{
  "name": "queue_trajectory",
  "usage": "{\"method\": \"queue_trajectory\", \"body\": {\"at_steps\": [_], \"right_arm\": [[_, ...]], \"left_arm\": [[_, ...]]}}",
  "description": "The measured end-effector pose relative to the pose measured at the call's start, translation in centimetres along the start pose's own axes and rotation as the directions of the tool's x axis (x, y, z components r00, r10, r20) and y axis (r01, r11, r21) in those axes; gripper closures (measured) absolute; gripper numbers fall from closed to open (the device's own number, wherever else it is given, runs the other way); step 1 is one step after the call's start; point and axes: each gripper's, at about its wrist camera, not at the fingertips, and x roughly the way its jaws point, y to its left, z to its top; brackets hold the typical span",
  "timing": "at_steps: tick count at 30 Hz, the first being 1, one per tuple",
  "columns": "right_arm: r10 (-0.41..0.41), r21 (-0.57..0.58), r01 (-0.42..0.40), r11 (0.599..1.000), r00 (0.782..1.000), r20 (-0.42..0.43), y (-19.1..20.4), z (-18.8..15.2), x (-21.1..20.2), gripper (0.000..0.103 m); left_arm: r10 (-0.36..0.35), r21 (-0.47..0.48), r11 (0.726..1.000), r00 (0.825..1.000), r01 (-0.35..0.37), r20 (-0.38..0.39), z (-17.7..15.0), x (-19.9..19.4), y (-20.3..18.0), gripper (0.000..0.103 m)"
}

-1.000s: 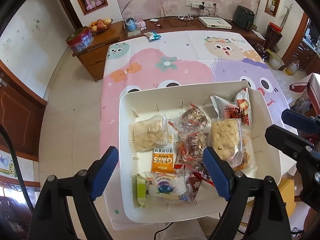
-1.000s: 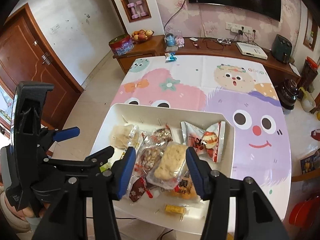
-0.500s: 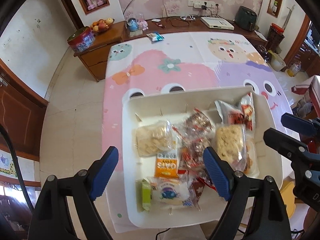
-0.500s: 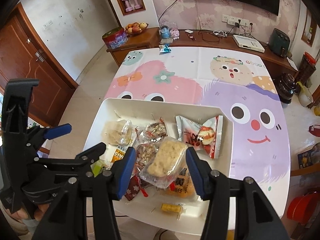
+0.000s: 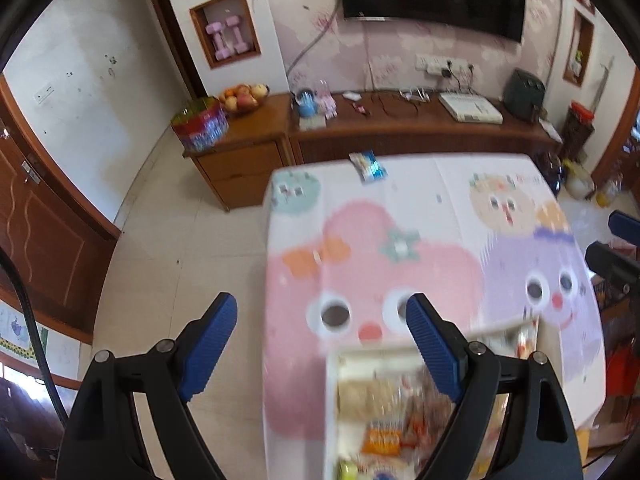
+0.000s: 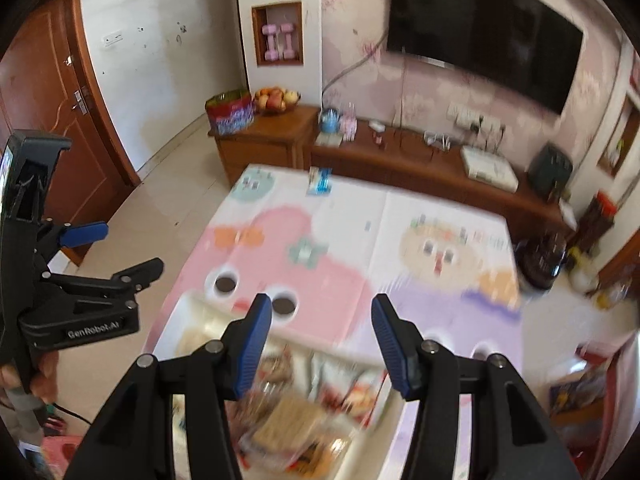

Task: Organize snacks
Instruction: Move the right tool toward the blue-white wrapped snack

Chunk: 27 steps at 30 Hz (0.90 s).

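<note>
White tray (image 6: 176, 320) on table (image 6: 400, 240) holds blurred snack packets (image 6: 296, 412); left tongs (image 5: 320, 332) and right tongs (image 6: 320, 330) apart, empty.

We read "GenRobot.AI" in pale letters on the black body of the left gripper (image 6: 120, 272), seen from the right wrist. The snack packets (image 6: 296, 420) carry print, probably brand names, too blurred to read.

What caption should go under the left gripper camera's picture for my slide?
Open left gripper above a cartoon tablecloth, with a white tray of snacks blurred below.
</note>
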Motion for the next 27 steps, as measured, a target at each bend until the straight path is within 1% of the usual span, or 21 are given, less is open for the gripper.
{"method": "queue_trajectory", "body": {"at_steps": [2, 4, 5, 6, 7, 9, 10, 12, 13, 15, 16, 18, 19, 20, 23, 26, 27], "right_arm": [[-0.023, -0.029, 0.024, 0.999, 0.999, 0.028, -0.3, 3.3, 0.3, 0.051], [-0.037, -0.043, 0.039, 0.998, 0.998, 0.045, -0.5, 5.8, 0.9, 0.05], [-0.04, -0.039, 0.042, 0.998, 0.998, 0.053, -0.7, 7.7, 1.5, 0.05], [-0.039, -0.036, 0.041, 0.999, 0.998, 0.055, -0.8, 8.7, 2.0, 0.05], [-0.04, -0.028, 0.041, 0.999, 0.998, 0.051, -0.9, 10.6, 3.1, 0.051], [-0.051, -0.018, 0.052, 0.999, 0.998, 0.043, -1.0, 12.9, 4.9, 0.05], [-0.058, -0.003, 0.058, 0.998, 0.998, 0.03, -1.3, 14.6, 6.5, 0.05], [-0.044, 0.026, 0.044, 0.999, 0.999, 0.01, -1.7, 16.8, 9.1, 0.05], [-0.035, 0.043, 0.035, 0.998, 0.999, -0.003, -2.1, 18.0, 11.0, 0.05], [-0.025, 0.064, 0.027, 0.998, 0.999, -0.026, -2.4, 19.2, 13.9, 0.05], [-0.015, 0.08, 0.018, 0.997, 0.999, -0.048, -2.6, 20.0, 16.3, 0.05], [0.01, 0.115, 0.001, 0.993, 0.995, -0.094, -2.8, 20.6, 20.3, 0.05], [0.017, 0.126, -0.003, 0.992, 0.994, -0.109, -2.8, 20.9, 21.8, 0.05], [0.024, 0.14, -0.005, 0.99, 0.991, -0.134, -2.8, 21.0, 24.4, 0.05], [0.038, 0.173, -0.006, 0.985, 0.982, -0.183, -2.6, 20.6, 29.7, 0.05], [0.053, 0.216, -0.003, 0.976, 0.973, -0.223, -2.5, 19.8, 34.7, 0.05], [0.059, 0.224, -0.007, 0.974, 0.972, -0.227, -2.6, 19.7, 35.6, 0.05]], "left_arm": [[-0.005, -0.011, 1.0, 1.0, 0.005, 0.023, 2.7, 0.4, 1.0, 0.017], [0.006, -0.016, 1.0, 0.999, -0.006, 0.041, 5.1, 1.0, 1.6, 0.017], [0.014, -0.018, 1.0, 0.998, -0.013, 0.056, 6.6, 1.4, 2.0, 0.017], [0.025, -0.018, 1.0, 0.997, -0.024, 0.068, 7.9, 2.0, 2.2, 0.017], [0.036, -0.019, 0.999, 0.997, -0.035, 0.075, 9.1, 2.6, 2.5, 0.017], [0.044, -0.018, 0.999, 0.995, -0.043, 0.087, 11.0, 3.9, 2.7, 0.017], [0.053, -0.017, 0.999, 0.995, -0.051, 0.089, 12.2, 5.1, 2.9, 0.017], [0.066, -0.015, 0.998, 0.995, -0.065, 0.077, 14.0, 7.5, 3.1, 0.017], [0.068, -0.021, 0.998, 0.996, -0.067, 0.054, 15.2, 9.6, 3.4, 0.017], [0.065, -0.036, 0.997, 0.997, -0.064, 0.028, 16.6, 13.0, 3.8, 0.017], [0.07, -0.043, 0.997, 0.997, -0.069, 0.018, 17.2, 14.7, 3.9, 0.017], [0.076, -0.048, 0.996, 0.997, -0.076, -0.003, 17.6, 17.9, 4.1, 0.017], [0.086, -0.054, 0.995, 0.996, -0.087, -0.014, 18.0, 20.2, 4.4, 0.017], [0.096, -0.062, 0.993, 0.995, -0.097, -0.022, 18.0, 21.9, 4.6, 0.017], [0.102, -0.096, 0.99, 0.993, -0.108, -0.059, 17.3, 26.0, 5.4, 0.017], [0.1, -0.105, 0.988, 0.991, -0.109, -0.092, 16.0, 28.7, 5.6, 0.017], [0.093, -0.103, 0.989, 0.99, -0.103, -0.103, 15.6, 29.4, 5.5, 0.017]]}}
